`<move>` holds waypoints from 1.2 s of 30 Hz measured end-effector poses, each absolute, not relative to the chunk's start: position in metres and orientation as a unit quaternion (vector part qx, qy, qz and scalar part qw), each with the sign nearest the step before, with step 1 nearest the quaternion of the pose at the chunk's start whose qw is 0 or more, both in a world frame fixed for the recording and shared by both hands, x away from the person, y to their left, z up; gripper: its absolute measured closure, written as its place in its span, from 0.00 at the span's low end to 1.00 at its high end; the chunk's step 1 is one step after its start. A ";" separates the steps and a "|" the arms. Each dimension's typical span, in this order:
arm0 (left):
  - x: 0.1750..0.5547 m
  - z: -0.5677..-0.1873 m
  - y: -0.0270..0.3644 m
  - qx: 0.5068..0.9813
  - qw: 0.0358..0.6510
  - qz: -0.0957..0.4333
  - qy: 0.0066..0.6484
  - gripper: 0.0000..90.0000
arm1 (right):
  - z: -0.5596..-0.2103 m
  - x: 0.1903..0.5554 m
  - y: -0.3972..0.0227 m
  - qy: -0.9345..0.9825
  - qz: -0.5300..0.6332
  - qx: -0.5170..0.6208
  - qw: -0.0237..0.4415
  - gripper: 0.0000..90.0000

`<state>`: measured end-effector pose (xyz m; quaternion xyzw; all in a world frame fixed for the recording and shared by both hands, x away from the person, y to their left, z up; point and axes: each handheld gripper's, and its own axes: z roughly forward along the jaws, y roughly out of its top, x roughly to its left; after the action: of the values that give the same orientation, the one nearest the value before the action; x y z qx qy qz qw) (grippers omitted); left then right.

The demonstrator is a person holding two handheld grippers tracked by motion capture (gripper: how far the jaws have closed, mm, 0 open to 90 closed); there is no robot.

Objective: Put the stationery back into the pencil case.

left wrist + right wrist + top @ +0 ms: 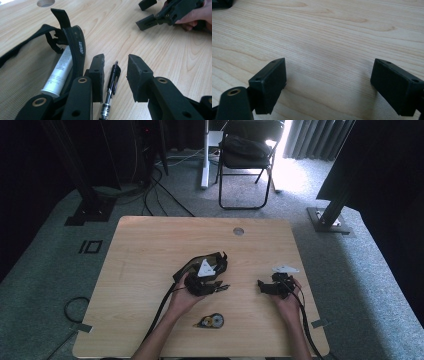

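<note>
Straddling a black pen (111, 85) that lies flat on the wood, the left gripper (115, 76) has its jaws spread apart, one on either side of the barrel and neither touching it. In the left gripper view the pen runs from the bottom centre of the frame up toward the middle, clip end farthest up. Just left of the left-hand jaw sits an open black mesh pouch (22, 72), its zip edge curled upward, with a white tube (60, 72) lying inside against that edge. At the upper right of that frame the right gripper and the hand holding it are seen farther off.

In the right gripper view the right gripper (328, 82) is wide open, nothing but bare wood grain between its two black pads (270, 82), low over the tabletop.

From the high view, the left gripper (220, 287) rests at the middle of the wooden table (150, 250), over the near end of the pouch (192, 265), while the right gripper (264, 286) is at centre right, well apart from it. A small correction-tape dispenser (211, 321) lies near the bottom edge of the table, between the two forearms. A round hole (238, 231) marks the table's far edge. Beyond, at the top of the frame, stands a black folding chair (247, 160) on grey carpet.
</note>
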<state>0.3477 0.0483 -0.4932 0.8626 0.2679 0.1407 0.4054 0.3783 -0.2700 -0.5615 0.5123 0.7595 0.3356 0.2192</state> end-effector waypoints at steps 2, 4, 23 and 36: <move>0.347 -0.495 0.047 0.864 0.402 0.141 0.269 0.75 | -0.562 0.378 -0.270 0.759 0.336 0.512 0.219 0.15; 0.347 -0.497 0.047 0.865 0.400 0.140 0.269 0.75 | -0.562 0.378 -0.270 0.760 0.335 0.512 0.219 0.15; 0.345 -0.522 0.046 0.877 0.372 0.130 0.275 0.81 | -0.562 0.378 -0.270 0.760 0.336 0.512 0.219 0.15; 0.348 -0.537 0.046 0.886 0.337 0.145 0.284 0.82 | -0.562 0.378 -0.270 0.759 0.335 0.513 0.219 0.15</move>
<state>0.3478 0.0455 -0.5368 0.8861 0.2836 0.1450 0.3368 0.3782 -0.2700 -0.5615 0.5126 0.7595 0.3354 0.2190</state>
